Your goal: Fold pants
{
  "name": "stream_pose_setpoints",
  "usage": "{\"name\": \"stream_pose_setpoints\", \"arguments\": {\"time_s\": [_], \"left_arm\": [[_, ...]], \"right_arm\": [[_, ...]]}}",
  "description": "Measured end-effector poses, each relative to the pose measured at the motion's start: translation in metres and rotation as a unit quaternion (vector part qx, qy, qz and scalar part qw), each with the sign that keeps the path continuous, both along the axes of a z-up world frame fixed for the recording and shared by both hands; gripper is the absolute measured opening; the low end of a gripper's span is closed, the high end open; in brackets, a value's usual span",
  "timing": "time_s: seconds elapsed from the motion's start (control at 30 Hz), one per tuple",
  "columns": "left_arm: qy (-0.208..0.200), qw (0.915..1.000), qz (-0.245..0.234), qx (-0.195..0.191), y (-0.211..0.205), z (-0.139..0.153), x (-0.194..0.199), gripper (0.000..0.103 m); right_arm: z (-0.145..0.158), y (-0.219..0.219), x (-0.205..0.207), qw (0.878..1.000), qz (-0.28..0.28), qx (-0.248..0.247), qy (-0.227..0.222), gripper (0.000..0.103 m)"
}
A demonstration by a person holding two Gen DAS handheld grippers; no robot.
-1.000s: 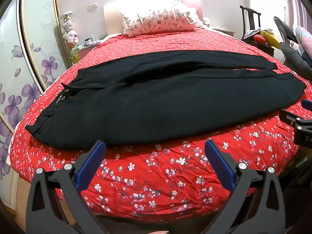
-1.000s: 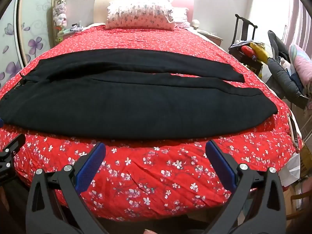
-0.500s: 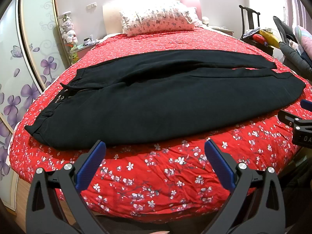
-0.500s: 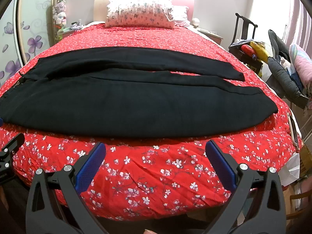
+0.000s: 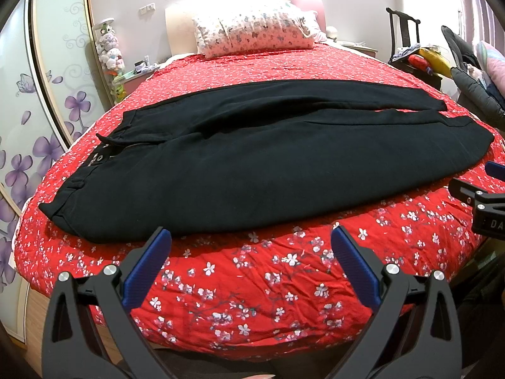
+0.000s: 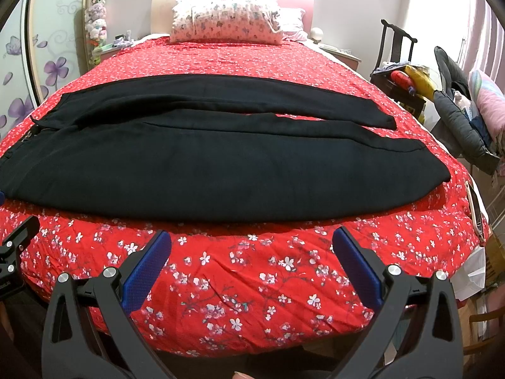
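You hold the left gripper (image 5: pixel 251 254) and right gripper (image 6: pixel 252 254) jaws wide, empty, just off the bed's near edge, black pants (image 5: pixel 252 164) flat across the red floral bedspread (image 5: pixel 252 284), ready for folding.

Each black hand-held gripper (image 5: pixel 251 243) has blue pads (image 5: pixel 146 267), silver screws.

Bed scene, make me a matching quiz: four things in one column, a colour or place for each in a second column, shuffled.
Things:
1. pants
2. bedspread
3. pillow
4. chair

Descriptions:
A. red with white flowers
B. at the headboard
C. black, laid flat across the bed
D. dark wood, right of the bed

Pairs: 1-C, 2-A, 3-B, 4-D
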State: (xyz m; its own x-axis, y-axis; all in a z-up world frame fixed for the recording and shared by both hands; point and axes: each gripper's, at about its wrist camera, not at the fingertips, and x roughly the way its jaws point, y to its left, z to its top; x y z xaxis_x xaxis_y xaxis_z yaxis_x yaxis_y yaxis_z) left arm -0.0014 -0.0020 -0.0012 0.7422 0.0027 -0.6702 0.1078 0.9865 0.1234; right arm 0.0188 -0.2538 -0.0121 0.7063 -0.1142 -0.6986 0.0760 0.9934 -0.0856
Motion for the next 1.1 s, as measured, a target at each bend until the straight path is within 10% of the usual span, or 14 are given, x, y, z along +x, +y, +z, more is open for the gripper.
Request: {"name": "stream_pose_setpoints", "arguments": {"time_s": [1.1], "left_arm": [[0.001, 1.0, -0.001, 0.0, 0.0005, 0.0001, 0.0004, 0.101]], "right_arm": [[0.0, 0.0012, -0.0003, 1.0, -0.001, 0.0, 0.004, 0.102]]}}
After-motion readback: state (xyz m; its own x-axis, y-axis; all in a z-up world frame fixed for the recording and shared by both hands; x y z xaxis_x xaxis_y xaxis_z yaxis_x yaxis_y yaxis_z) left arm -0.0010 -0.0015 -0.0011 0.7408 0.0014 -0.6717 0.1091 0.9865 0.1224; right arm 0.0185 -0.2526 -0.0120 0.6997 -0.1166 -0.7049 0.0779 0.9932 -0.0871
